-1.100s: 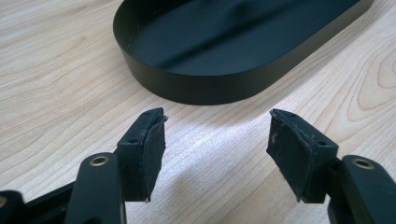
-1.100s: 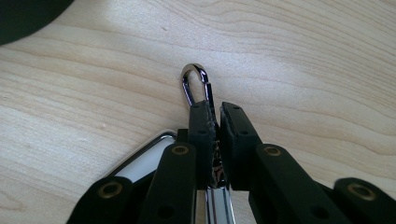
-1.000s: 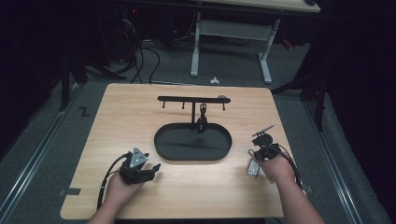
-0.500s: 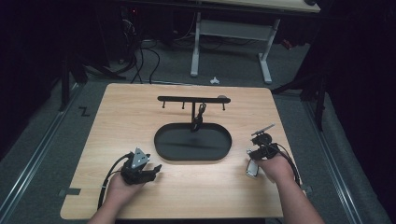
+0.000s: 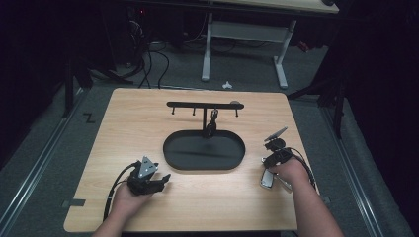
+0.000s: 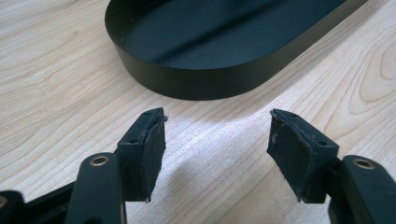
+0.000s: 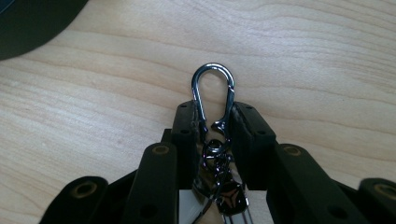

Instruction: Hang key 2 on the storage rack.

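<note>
Keep the right gripper (image 7: pixel 212 114) pinched on the lower half of the carabiner (image 7: pixel 212 66), pads tight against both of its rails, having just been closing in on it with the clip between them; hold that squeeze firm without crushing the spring gate on the one side. Leave the rounded loop jutting clear ahead of the fingertips, since only that free end can go over a peg. Mind the small rings and the key fob (image 7: pixel 232 200) trailing back beneath the jaws (likely to swing and twist the clip once lifted off the table (image 5: pixel 128 128)). Lift slowly, let the dangling weight settle, then carry it up and across toward the rack (image 5: pixel 203 104) at the far side of the tray (image 5: pixel 170 158), well apart from the clip for now. Aim for a bare hook (image 5: pixel 236 112) rather than the spot beside the centre post, already taken by another hanging keychain (image 5: pixel 212 126). Come at the peg from the front and a little above, then lower the loop over it before letting go. Watch the tray's raised wall and the thin post on the way, both squarely between hand and rack. Keep the left gripper (image 6: pixel 217 140) where it rests, spread wide and holding nothing, just beside the tray's near end, ready to steady the tray should the rack wobble. Nothing else lying on the wood nearby to snag.
</note>
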A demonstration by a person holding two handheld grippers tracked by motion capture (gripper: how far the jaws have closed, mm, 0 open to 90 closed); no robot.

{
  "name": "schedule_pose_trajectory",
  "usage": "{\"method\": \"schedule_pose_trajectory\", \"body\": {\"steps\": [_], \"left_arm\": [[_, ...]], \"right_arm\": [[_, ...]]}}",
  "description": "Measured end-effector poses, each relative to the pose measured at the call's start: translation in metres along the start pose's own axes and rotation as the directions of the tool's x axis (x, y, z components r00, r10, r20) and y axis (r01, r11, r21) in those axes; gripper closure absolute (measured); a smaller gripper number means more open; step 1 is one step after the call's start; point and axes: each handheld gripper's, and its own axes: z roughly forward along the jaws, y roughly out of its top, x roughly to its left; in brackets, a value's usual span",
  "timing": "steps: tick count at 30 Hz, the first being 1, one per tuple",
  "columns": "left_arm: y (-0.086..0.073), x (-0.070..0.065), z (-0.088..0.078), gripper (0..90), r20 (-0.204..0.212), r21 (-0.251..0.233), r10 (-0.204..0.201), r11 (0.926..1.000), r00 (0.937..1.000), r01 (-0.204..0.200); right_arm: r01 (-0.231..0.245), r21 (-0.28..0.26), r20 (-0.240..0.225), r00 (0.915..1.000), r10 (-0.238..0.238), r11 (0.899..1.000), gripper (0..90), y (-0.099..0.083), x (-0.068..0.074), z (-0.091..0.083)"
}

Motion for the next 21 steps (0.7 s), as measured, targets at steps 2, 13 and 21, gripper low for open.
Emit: {"method": "schedule_pose_trajectory", "body": {"steps": [2, 13, 21], "left_arm": [[0.0, 0.0, 0.0, 37.0, 0.002, 0.0, -0.002, 1.0, 1.0, 0.002], [0.0, 0.001, 0.0, 36.9, 0.004, 0.0, -0.001, 1.0, 1.0, 0.001], [0.0, 0.0, 0.001, 36.9, 0.005, 0.0, 0.0, 1.0, 1.0, 0.0]], "right_arm": [[0.011, 0.005, -0.003, 0.9999, -0.011, 1.0, 74.5, 0.0, 0.003, 0.0], [0.111, -0.032, 0.075, 0.9914, -0.108, 0.993, 84.1, -0.006, 0.02, -0.003], [0.103, -0.04, 0.038, 0.9941, -0.101, 0.994, 82.9, -0.006, 0.021, -0.003]]}}
